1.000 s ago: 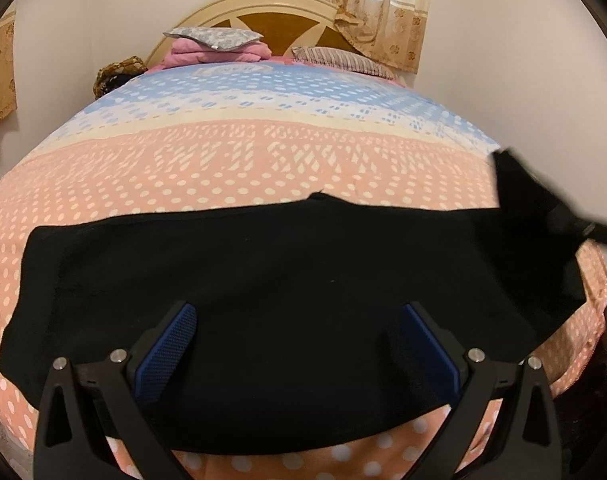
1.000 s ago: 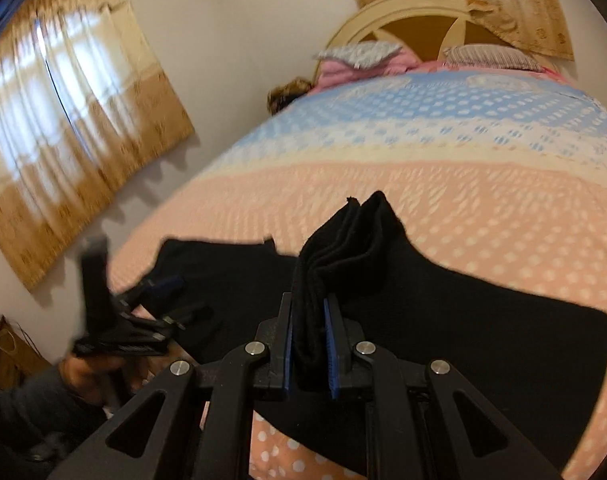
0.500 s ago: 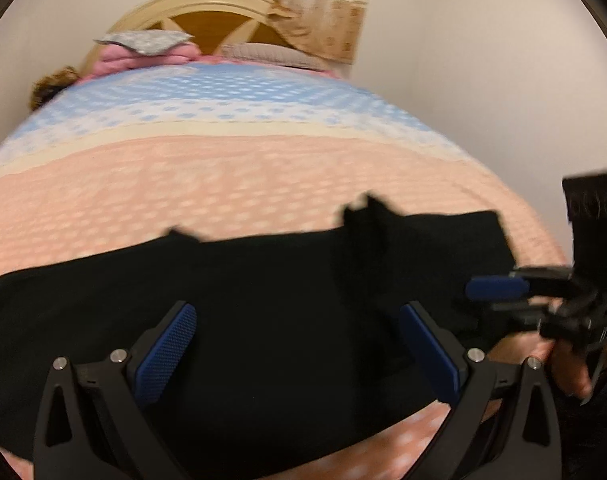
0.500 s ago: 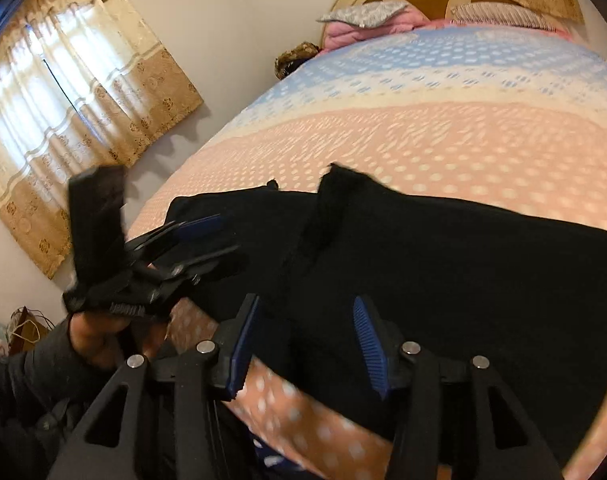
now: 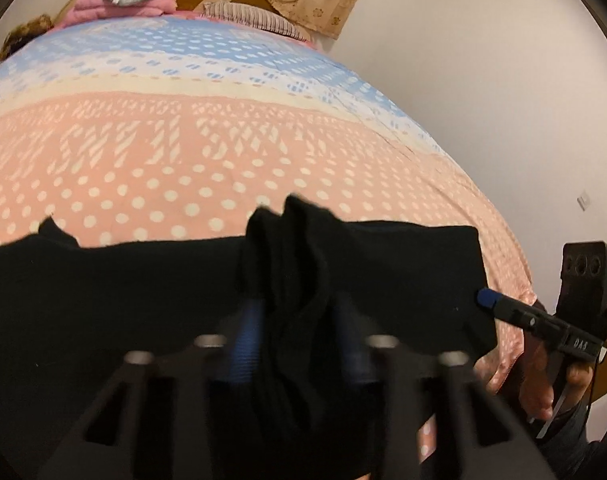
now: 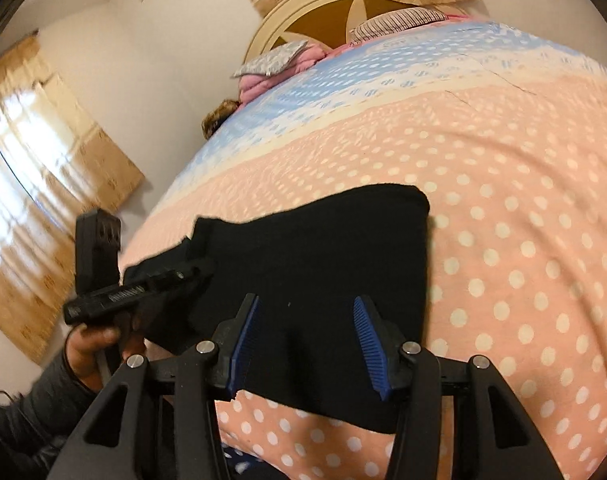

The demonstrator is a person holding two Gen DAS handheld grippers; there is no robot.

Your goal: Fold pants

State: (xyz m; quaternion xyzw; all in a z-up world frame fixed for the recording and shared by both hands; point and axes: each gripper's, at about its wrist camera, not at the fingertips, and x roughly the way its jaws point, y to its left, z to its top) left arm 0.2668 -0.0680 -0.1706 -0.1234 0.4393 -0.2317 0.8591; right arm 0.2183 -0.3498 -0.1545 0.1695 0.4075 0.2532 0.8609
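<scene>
Black pants [image 5: 103,300] lie folded lengthwise across the near edge of the bed [image 5: 183,140]. My left gripper [image 5: 299,340] is shut on a bunched-up fold of the pants, which stands up between its blue pads. My right gripper [image 6: 305,340] is open and empty, hovering over the folded end of the pants [image 6: 323,248]. The right gripper also shows in the left wrist view [image 5: 543,320] at the pants' right edge. The left gripper shows in the right wrist view [image 6: 143,284] on the left.
Pillows and a folded pink blanket [image 5: 119,0] lie at the wooden headboard [image 6: 323,12]. Curtained windows [image 6: 31,160] are on the left wall and behind the headboard. The white wall [image 5: 503,100] is to the right of the bed.
My right gripper let go of the pants' bunched end and opened. My left gripper closed on that raised fold and shifted right.
</scene>
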